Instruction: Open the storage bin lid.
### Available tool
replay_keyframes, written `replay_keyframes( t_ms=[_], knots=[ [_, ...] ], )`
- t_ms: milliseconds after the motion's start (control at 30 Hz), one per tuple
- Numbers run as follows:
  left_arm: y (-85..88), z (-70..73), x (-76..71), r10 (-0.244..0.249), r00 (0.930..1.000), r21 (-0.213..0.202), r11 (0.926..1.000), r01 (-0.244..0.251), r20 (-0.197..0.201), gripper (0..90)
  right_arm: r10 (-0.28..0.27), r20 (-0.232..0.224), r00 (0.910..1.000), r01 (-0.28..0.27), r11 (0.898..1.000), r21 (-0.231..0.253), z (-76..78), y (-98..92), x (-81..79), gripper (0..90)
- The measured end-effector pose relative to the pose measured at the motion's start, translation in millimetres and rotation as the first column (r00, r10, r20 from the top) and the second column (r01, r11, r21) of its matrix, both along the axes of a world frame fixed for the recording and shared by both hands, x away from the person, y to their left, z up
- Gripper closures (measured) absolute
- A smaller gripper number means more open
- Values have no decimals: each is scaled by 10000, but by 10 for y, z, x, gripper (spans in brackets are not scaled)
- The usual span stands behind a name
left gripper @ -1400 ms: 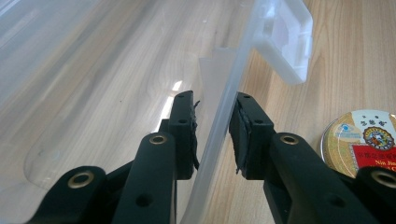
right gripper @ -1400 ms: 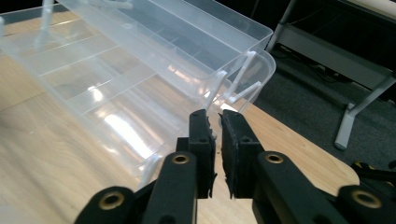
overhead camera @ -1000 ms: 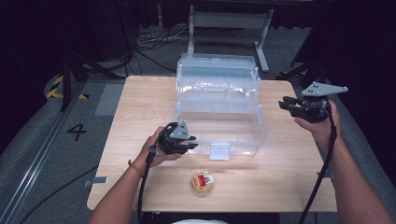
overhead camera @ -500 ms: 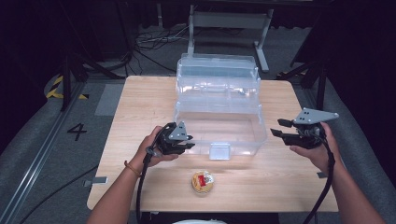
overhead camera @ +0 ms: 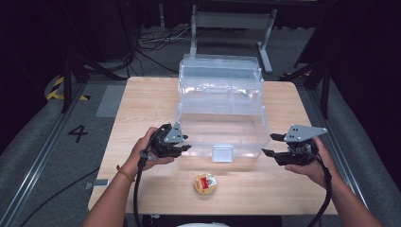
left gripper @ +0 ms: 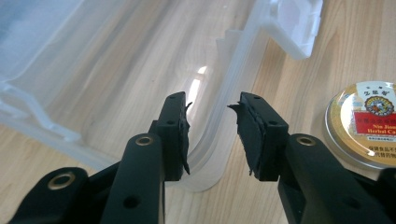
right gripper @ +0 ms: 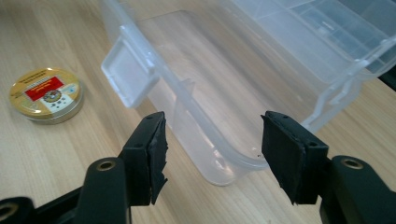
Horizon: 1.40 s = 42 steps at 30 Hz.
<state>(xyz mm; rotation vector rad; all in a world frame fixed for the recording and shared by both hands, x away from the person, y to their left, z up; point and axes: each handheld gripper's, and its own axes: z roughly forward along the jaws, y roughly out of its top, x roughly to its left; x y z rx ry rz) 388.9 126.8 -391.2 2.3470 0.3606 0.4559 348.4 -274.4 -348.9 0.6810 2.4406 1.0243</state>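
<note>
clear plastic box point(overhead camera: 220, 125) sits open at the middle of the wooden desk point(overhead camera: 142, 99), lid tipped up at the far side, white latch tab point(overhead camera: 222, 152) on the near wall facing the person. inside looks bare through the walls.

left gripper point(overhead camera: 182, 148) at the box's near-left corner. in the left gripper view its jaws stand a little apart, one on each side of the rounded corner rim point(left gripper: 210, 140); pads not pressing on the plastic. jaws have just been opening, with the corner rim between them.

right gripper point(overhead camera: 270, 145) at the near-right corner, held in the person's right hand point(overhead camera: 307, 163). in the right gripper view its jaws are wide apart, the corner of the box point(right gripper: 219, 163) between them, neither pad touching. these jaws have just been opening too.

small round gold tin point(overhead camera: 206, 184) with a red and white label lies flat on the desk, near the front edge, apart from the box and just in front of the latch tab. nothing holds it.

cables on the floor behind the desk.
</note>
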Motion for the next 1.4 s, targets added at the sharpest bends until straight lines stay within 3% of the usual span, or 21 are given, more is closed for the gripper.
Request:
replay_keyframes(
  t_ms=[100, 233, 400, 500, 633, 733, 767, 867, 900, 967, 1000, 1100, 1133, 1233, 1267, 1300, 1333, 1367, 1400],
  knots=[
    [21, 37, -19, 87, 9999, -44, 10000, -87, 76, 591, 201, -120, 9997, -202, 9998, -70, -18, 61, -35, 411],
    [72, 63, -77, 334, 9993, 335, 9989, -340, 195, 498, 687, -278, 9972, -694, 9973, -250, -50, 195, -103, 401],
    [256, 36, -211, 766, 9969, 147, 9969, -769, 166, 417, 1299, -661, 9893, -1342, 9889, -640, -142, 388, -148, 374],
    [362, -27, -278, 888, 9960, 38, 9960, -889, 73, 380, 1589, -885, 9833, -1668, 9819, -895, -201, 510, -179, 355],
    [488, -217, -325, 1577, 9873, 516, 9863, -1565, -200, 288, 1929, -1360, 9717, -2077, 9726, -1043, -279, 698, -207, 312],
    [596, -409, -320, 1902, 9790, 724, 9801, -1849, -737, 250, 2200, -1722, 9602, -2423, 9626, -1215, -349, 858, -210, 289],
    [634, -485, -319, 2101, 9730, 771, 9761, -2032, -953, 245, 2337, -1776, 9560, -2584, 9570, -1320, -365, 894, -211, 277],
    [721, -628, -315, 2235, 9612, 526, 9746, -2178, -1615, 220, 2720, -2034, 9405, -3054, 9394, -1559, -420, 1050, -225, 279],
    [735, -652, -316, 2254, 9601, 413, 9743, -2216, -1657, 208, 2935, -2186, 9306, -3338, 9257, -1782, -445, 1122, -237, 278],
    [757, -681, -317, 2326, 9572, 248, 9724, -2318, -1725, 196, 3088, -2270, 9236, -3559, 9108, -2092, -483, 1239, -247, 278],
    [775, -698, -316, 2412, 9552, 195, 9702, -2415, -1716, 196, 3088, -2270, 9236, -3559, 9108, -2092, -483, 1239, -247, 278],
    [833, -759, -306, 2585, 9474, -266, 9630, -2680, -1889, 183, 3199, -2551, 9125, -3794, 8951, -2343, -534, 1414, -257, 268],
    [844, -786, -301, 2745, 9425, -182, 9589, -2830, -1906, 183, 3275, -2691, 9057, -3921, 8884, -2387, -545, 1461, -254, 261],
    [846, -841, -310, 2870, 9407, 106, 9570, -2899, -1809, 189, 3376, -2981, 8929, -4185, 8665, -2722, -592, 1628, -240, 246],
    [855, -855, -313, 2811, 9427, 57, 9586, -2848, -1797, 187, 3373, -3192, 8856, -4283, 8588, -2810, -601, 1666, -242, 244],
    [880, -876, -311, 2821, 9390, -190, 9564, -2913, -1969, 182, 3378, -3301, 8815, -4354, 8520, -2908, -615, 1706, -243, 235],
    [880, -876, -311, 2821, 9390, -190, 9564, -2913, -1969, 183, 3378, -3301, 8815, -4354, 8520, -2908, -615, 1706, -243, 235],
    [894, -890, -311, 2823, 9370, -335, 9549, -2950, -2057, 183, 3356, -3395, 8787, -4413, 8422, -3097, -644, 1779, -238, 229],
    [894, -890, -311, 2823, 9370, -335, 9549, -2950, -2057, 182, 3326, -3513, 8752, -4444, 8397, -3120, -657, 1807, -232, 227]
  ],
)
